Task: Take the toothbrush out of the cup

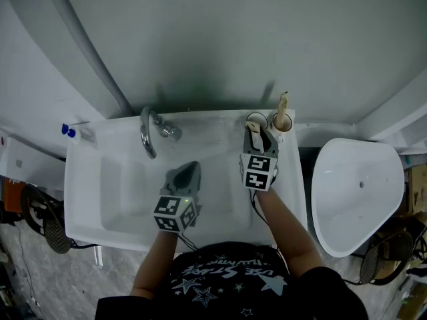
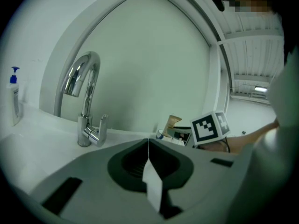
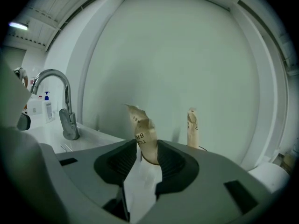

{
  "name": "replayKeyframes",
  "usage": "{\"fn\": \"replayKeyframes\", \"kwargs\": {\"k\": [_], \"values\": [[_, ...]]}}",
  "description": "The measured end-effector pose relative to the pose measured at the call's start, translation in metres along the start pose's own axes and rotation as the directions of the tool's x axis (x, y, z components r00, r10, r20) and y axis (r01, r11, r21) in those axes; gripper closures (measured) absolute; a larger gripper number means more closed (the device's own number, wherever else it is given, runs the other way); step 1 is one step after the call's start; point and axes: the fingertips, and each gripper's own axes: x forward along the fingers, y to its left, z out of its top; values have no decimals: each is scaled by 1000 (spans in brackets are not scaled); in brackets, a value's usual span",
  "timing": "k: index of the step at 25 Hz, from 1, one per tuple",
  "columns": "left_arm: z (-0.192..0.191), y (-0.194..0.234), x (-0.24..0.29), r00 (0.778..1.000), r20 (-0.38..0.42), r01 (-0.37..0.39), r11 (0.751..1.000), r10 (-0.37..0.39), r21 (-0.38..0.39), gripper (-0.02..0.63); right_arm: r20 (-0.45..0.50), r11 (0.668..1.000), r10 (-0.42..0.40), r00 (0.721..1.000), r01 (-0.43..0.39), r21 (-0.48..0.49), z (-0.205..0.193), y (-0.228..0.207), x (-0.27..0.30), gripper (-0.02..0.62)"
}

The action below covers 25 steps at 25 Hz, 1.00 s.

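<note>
A toothbrush in a tan paper wrapper (image 3: 141, 130) stands upright between the jaws of my right gripper (image 3: 142, 149). The jaws are apart, with the pads close on either side of the wrapper. The jaws hide its cup in the right gripper view; the head view shows a cup rim (image 1: 255, 119) just beyond the right gripper (image 1: 259, 134). A second wrapped toothbrush (image 1: 283, 107) (image 3: 192, 127) stands in the neighbouring cup (image 1: 281, 123) to the right. My left gripper (image 1: 189, 171) (image 2: 148, 144) hangs over the sink basin (image 1: 120, 179), jaws together and nothing in them.
A chrome faucet (image 1: 150, 131) (image 2: 86, 101) rises at the back of the sink, left of the cups. A soap bottle with a blue pump (image 1: 69, 131) (image 2: 15, 94) stands at the far left corner. A white toilet bowl (image 1: 357, 192) sits to the right of the sink.
</note>
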Motion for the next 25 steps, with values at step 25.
{"fn": "replayKeyframes", "kwargs": {"k": [25], "values": [[3,-23,-11,1000,-3,27,1000,-27,6,586,116,1000,24,993,-24,2,46,-22,-38,537]]}}
